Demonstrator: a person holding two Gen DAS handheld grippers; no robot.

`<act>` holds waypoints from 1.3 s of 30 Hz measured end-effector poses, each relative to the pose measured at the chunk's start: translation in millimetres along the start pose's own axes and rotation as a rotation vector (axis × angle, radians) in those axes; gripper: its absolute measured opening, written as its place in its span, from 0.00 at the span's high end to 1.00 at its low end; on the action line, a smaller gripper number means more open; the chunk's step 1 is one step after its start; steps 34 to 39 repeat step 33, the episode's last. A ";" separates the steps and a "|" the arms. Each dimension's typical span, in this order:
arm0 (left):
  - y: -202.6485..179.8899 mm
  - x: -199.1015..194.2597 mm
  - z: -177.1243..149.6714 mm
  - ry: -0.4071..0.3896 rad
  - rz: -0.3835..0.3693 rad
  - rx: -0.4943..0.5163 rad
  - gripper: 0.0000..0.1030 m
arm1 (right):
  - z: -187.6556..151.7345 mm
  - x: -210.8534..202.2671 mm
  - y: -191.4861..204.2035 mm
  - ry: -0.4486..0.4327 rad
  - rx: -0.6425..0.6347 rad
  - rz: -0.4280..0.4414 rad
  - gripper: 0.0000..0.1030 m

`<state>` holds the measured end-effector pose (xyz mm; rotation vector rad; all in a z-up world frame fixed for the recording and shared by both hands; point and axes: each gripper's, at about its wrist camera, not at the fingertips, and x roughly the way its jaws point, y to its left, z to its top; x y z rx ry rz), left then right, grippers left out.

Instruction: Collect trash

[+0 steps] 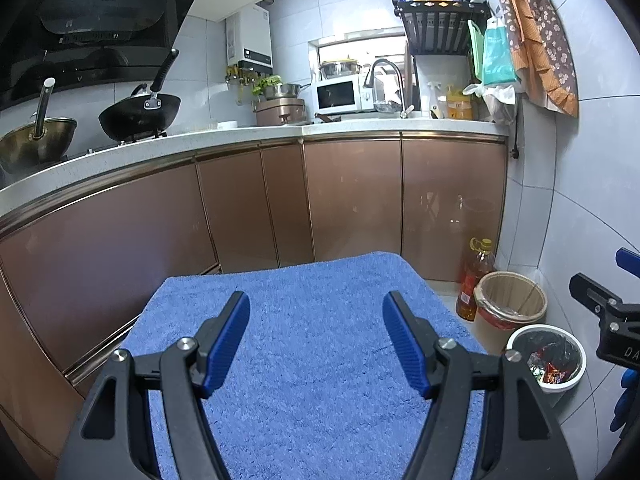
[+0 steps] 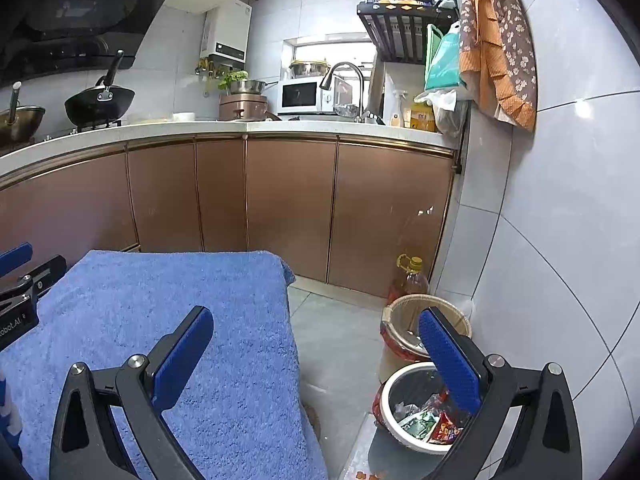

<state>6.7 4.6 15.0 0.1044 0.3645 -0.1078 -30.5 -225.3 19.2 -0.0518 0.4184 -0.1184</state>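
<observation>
A blue towel (image 1: 316, 344) covers a raised surface in front of me, and nothing lies on it. My left gripper (image 1: 316, 312) hangs open above it with nothing between its blue pads. My right gripper (image 2: 316, 332) is also open and holds nothing, over the towel's (image 2: 180, 320) right edge and the floor. A white-rimmed trash bin (image 2: 416, 408) with a black liner stands on the floor at the right, with several colourful wrappers (image 2: 432, 424) inside. The same bin (image 1: 548, 360) shows in the left wrist view, with part of the right gripper's frame (image 1: 608, 316) beside it.
A tan bin (image 2: 424, 316) with a red liner and a bottle of oil (image 1: 476, 276) stand by the tiled wall. Brown cabinet doors (image 1: 352, 200) under a white counter (image 1: 240, 140) run behind. Woks, a microwave and a sink tap sit on the counter.
</observation>
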 end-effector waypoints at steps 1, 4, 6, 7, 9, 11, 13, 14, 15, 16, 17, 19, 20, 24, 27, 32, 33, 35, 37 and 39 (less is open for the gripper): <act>0.4 -0.9 1.0 -0.003 -0.002 0.000 0.35 | 0.9 -1.2 0.4 -0.004 -0.001 0.000 0.00; 0.8 -5.3 2.9 -0.015 -0.003 0.001 0.34 | 4.0 -4.4 0.6 -0.016 0.000 0.005 0.00; 0.8 -7.3 4.7 -0.019 -0.003 -0.001 0.34 | 5.6 -7.1 1.2 -0.026 0.003 0.017 0.00; 1.6 -9.0 6.0 -0.024 -0.002 -0.004 0.34 | 6.2 -8.0 1.6 -0.029 0.004 0.021 0.00; 2.9 -11.0 7.8 -0.029 0.001 -0.006 0.34 | 6.8 -9.4 2.1 -0.032 0.005 0.025 0.00; 3.3 -14.5 9.3 -0.036 0.007 -0.007 0.34 | 6.5 -10.6 2.8 -0.033 0.006 0.029 0.00; 5.0 -16.4 11.2 -0.039 0.010 -0.010 0.34 | 6.5 -11.2 3.4 -0.031 0.007 0.031 0.00; 5.6 -17.8 11.8 -0.040 0.010 -0.013 0.34 | 6.5 -11.4 3.5 -0.031 0.008 0.032 0.00; 6.7 -18.2 12.1 -0.041 0.009 -0.014 0.34 | 6.7 -11.9 3.7 -0.032 0.007 0.033 0.00; 7.1 -18.8 12.5 -0.041 0.010 -0.014 0.34 | 6.5 -11.9 3.7 -0.033 0.007 0.032 0.00; 6.9 -19.9 12.9 -0.042 0.011 -0.013 0.34 | 6.7 -12.8 3.7 -0.035 0.007 0.033 0.00; 7.5 -20.9 13.7 -0.042 0.010 -0.014 0.34 | 7.0 -15.1 4.2 -0.042 0.008 0.032 0.00; 7.5 -21.0 13.6 -0.041 0.009 -0.015 0.34 | 6.9 -16.5 4.0 -0.046 0.009 0.033 0.00; 5.3 -26.1 14.7 -0.048 0.013 -0.013 0.34 | 7.7 -20.1 1.4 -0.056 0.012 0.035 0.00; 4.2 -29.5 15.6 -0.051 0.016 -0.012 0.34 | 7.8 -22.1 1.8 -0.059 0.012 0.035 0.00; 3.8 -31.3 16.5 -0.052 0.016 -0.013 0.34 | 8.4 -23.2 1.3 -0.061 0.013 0.035 0.00; 4.0 -31.4 16.3 -0.052 0.014 -0.014 0.34 | 8.5 -23.5 1.2 -0.062 0.013 0.035 0.00; 4.0 -31.4 16.3 -0.052 0.014 -0.014 0.34 | 8.5 -23.5 1.2 -0.062 0.013 0.035 0.00; 4.0 -31.4 16.3 -0.052 0.014 -0.014 0.34 | 8.5 -23.5 1.2 -0.062 0.013 0.035 0.00; 4.0 -31.4 16.3 -0.052 0.014 -0.014 0.34 | 8.5 -23.5 1.2 -0.062 0.013 0.035 0.00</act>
